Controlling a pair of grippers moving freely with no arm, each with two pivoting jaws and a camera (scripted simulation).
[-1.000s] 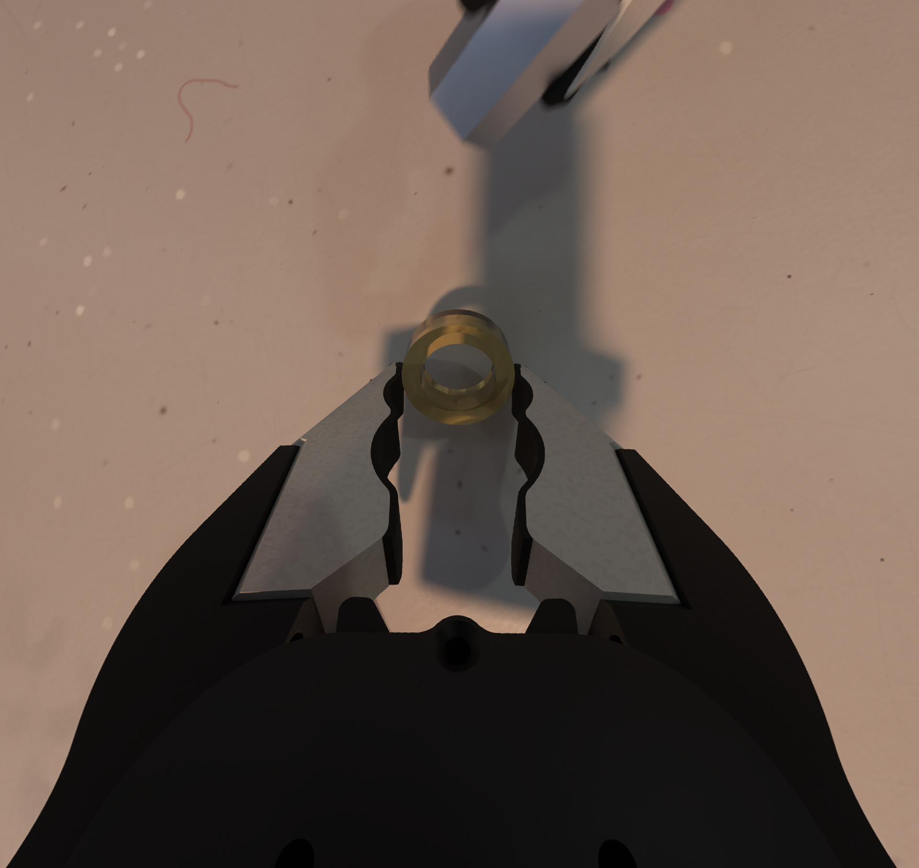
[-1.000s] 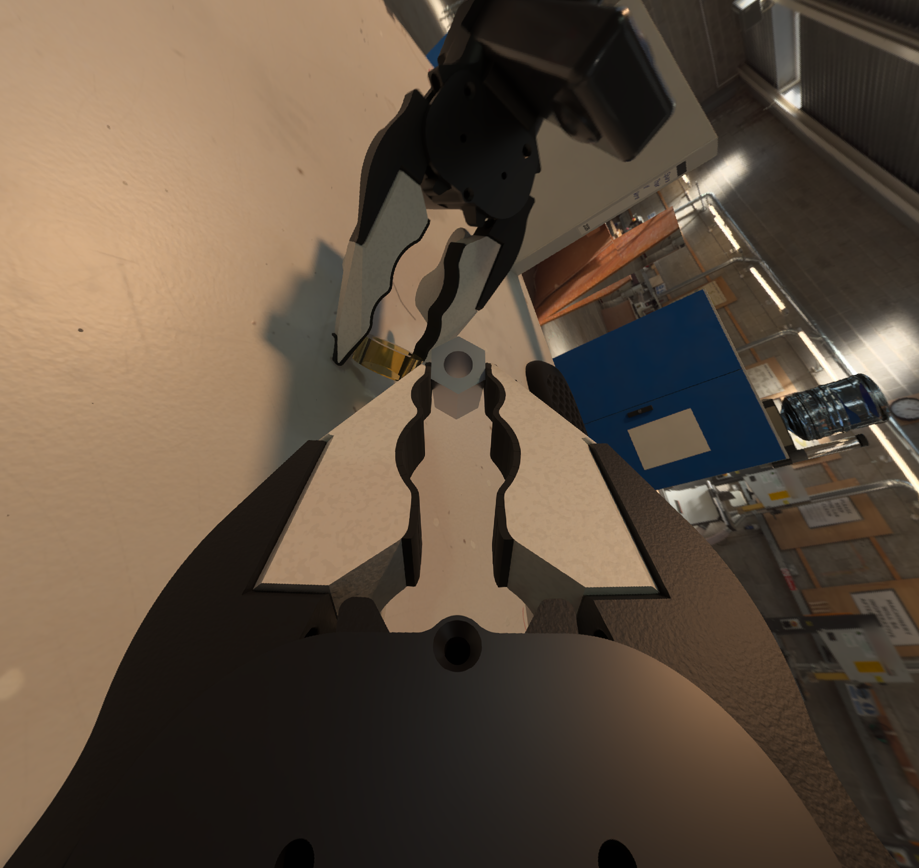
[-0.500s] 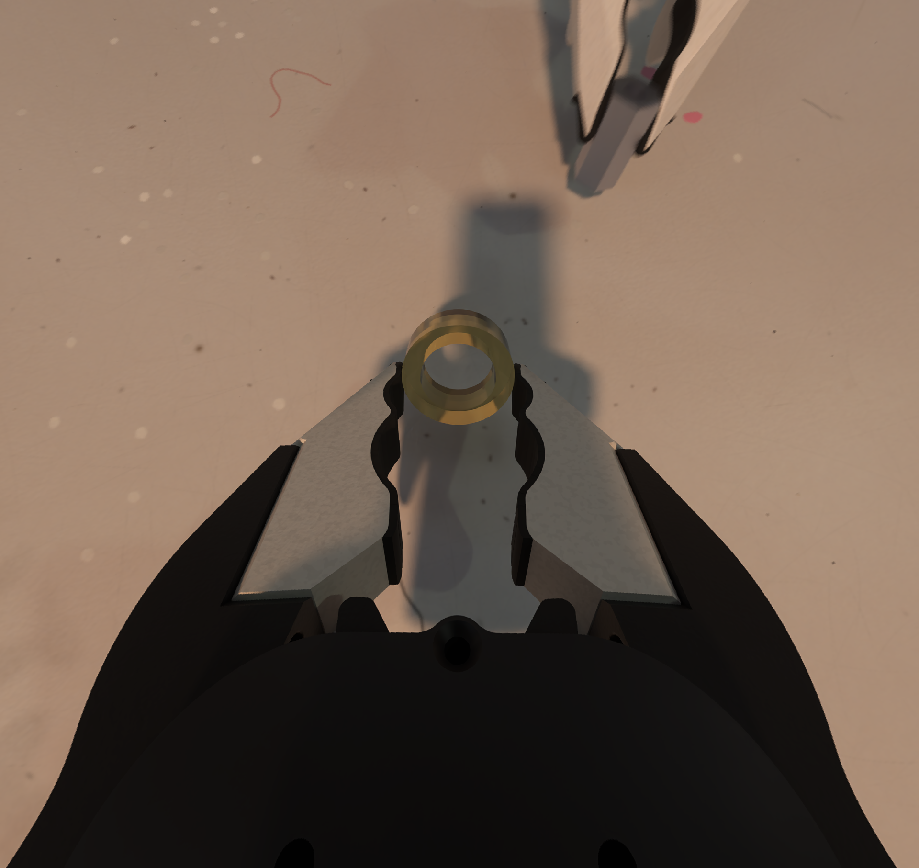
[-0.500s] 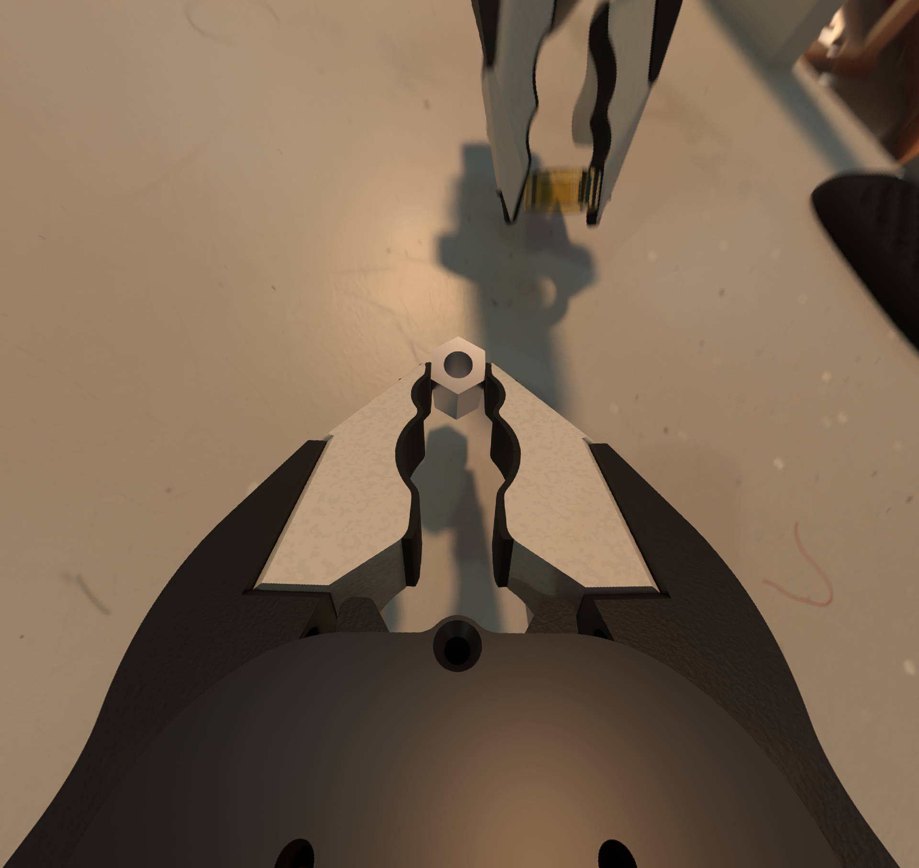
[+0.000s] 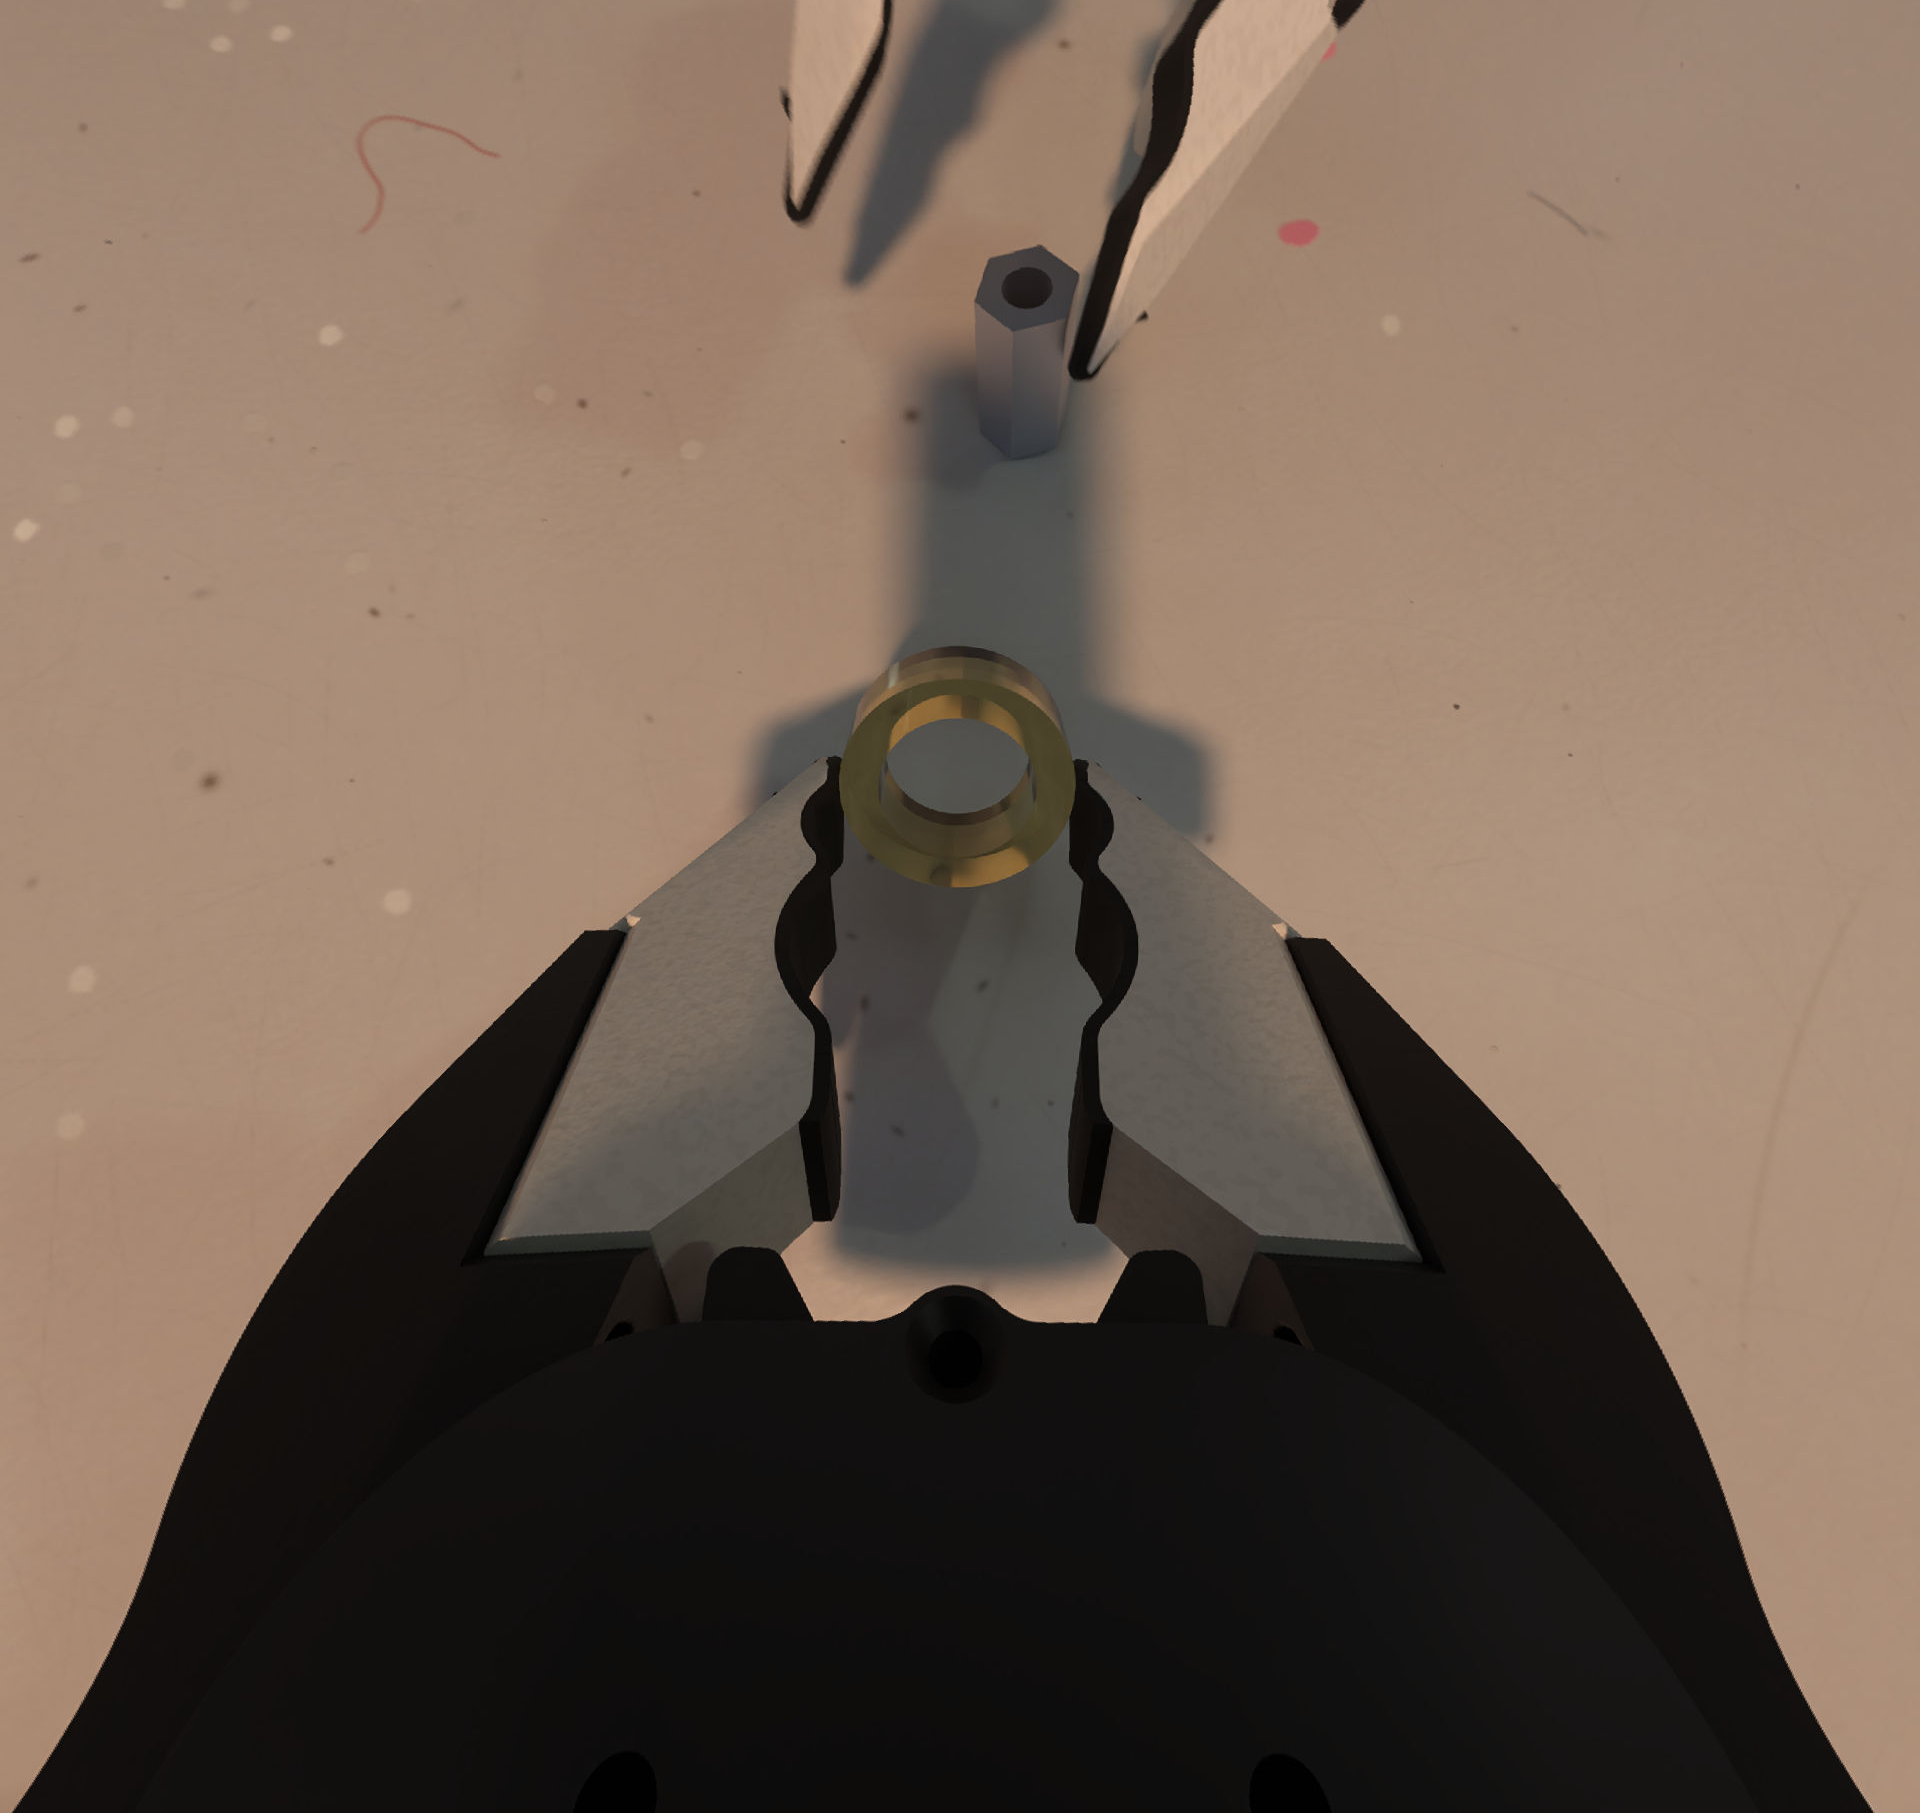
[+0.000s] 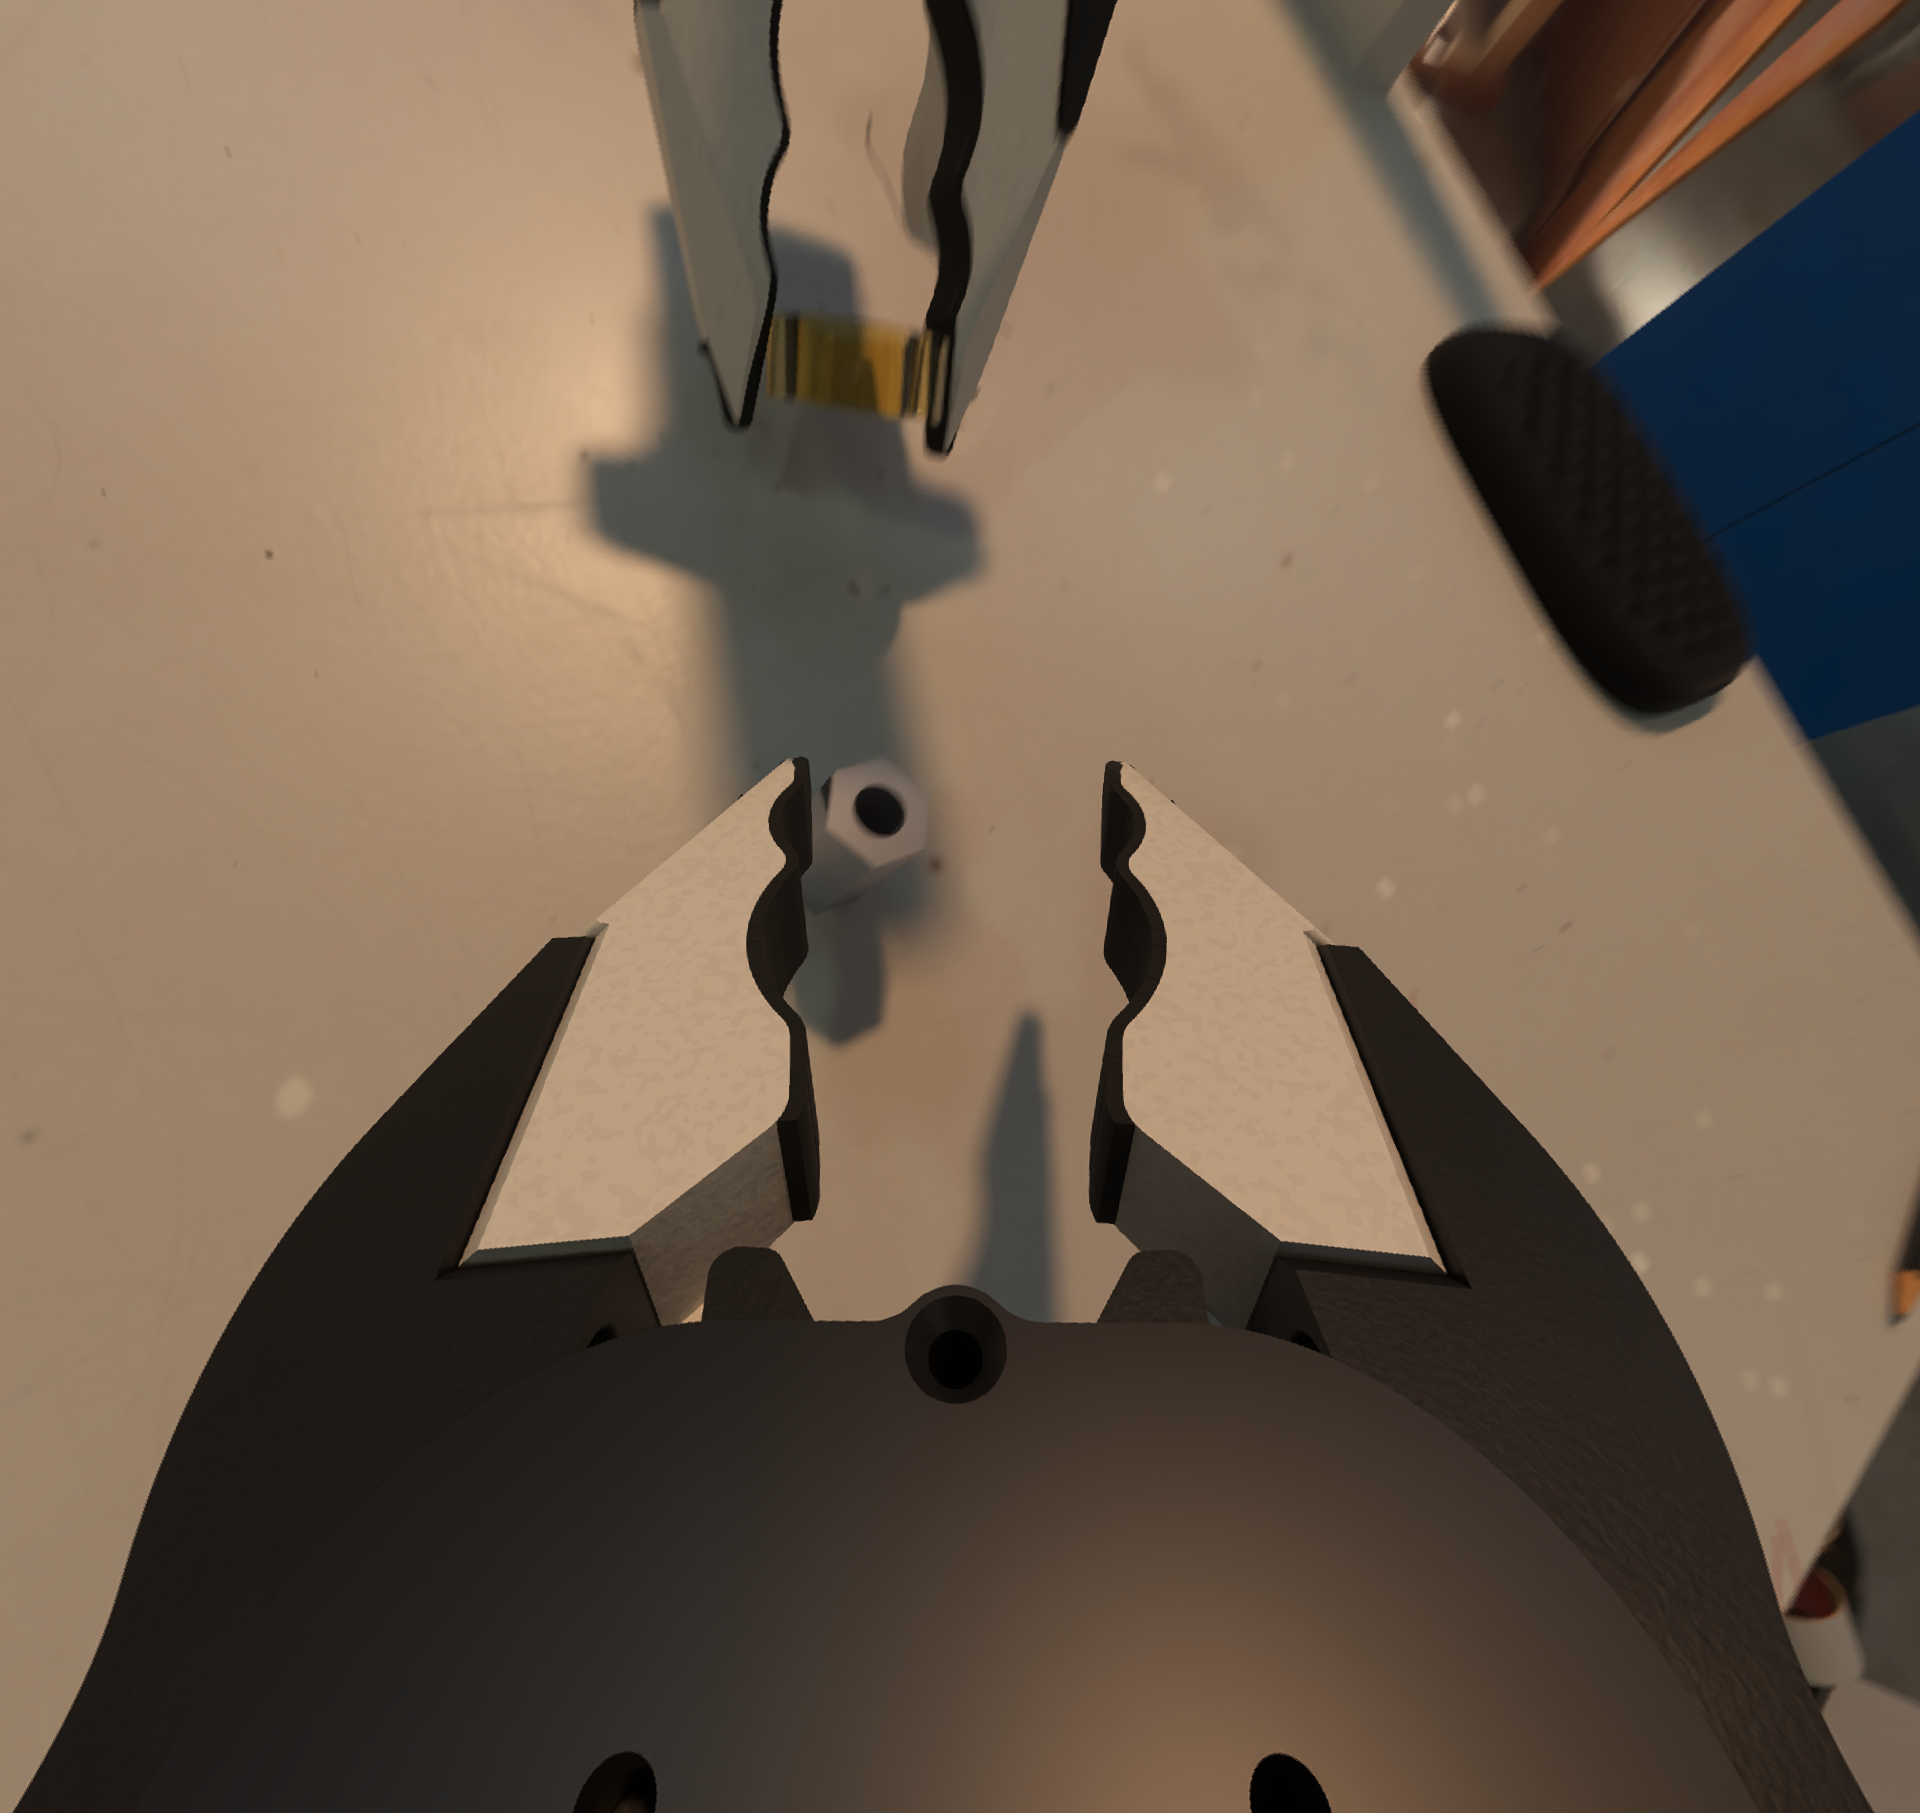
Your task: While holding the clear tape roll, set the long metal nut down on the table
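A black textured object [image 6: 1579,527] lies at the bench [image 6: 260,309] edge. The long metal nut [image 6: 871,833] stands upright beside one finger of the released right hand-held gripper [image 6: 951,792]; the left hand-held gripper [image 5: 954,776] clenches the clear tape roll [image 5: 956,771].

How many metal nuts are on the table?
1. The long metal nut stands upright on the table, beside one finger of the open right gripper. Others could be out of view.

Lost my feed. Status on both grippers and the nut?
Left gripper shut on tape. Right gripper open. Nut upright on table, beside one finger.
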